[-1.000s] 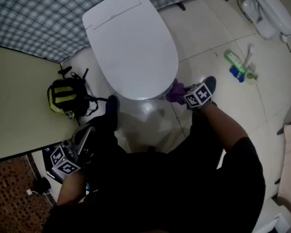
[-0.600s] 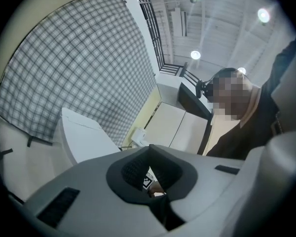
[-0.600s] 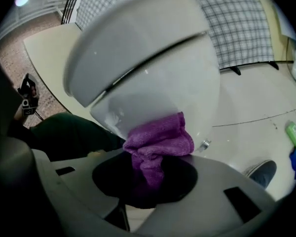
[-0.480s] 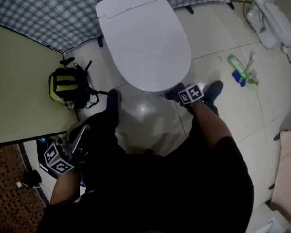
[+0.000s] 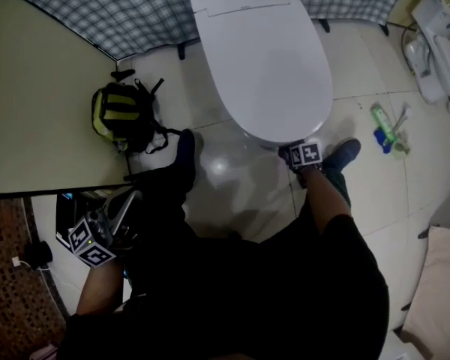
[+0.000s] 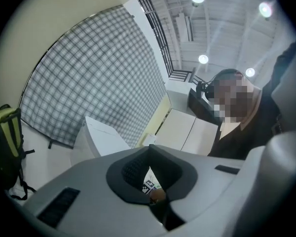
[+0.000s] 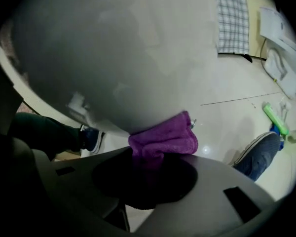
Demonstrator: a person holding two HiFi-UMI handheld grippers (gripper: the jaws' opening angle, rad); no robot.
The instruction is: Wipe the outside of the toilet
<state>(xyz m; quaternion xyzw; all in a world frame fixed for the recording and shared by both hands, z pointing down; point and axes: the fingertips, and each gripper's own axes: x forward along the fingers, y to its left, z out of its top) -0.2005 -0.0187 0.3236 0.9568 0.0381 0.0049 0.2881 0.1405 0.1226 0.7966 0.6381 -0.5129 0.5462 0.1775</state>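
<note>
Purple cloth point(image 7: 164, 138), pinched in the fingers of my right gripper point(image 7: 149, 162), presses against the toilet bowl's point(image 7: 113, 53) lower front to wipe its outside. My left gripper point(image 6: 149, 149) hangs aside, fingers closed on nothing.

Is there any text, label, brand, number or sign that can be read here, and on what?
No readable text in any view.
Left marker cube and right marker cube: black-and-white square patterns only, no letters.
Green container on the floor: any label is too small to read.
Toilet lid: no print can be made out.
</note>
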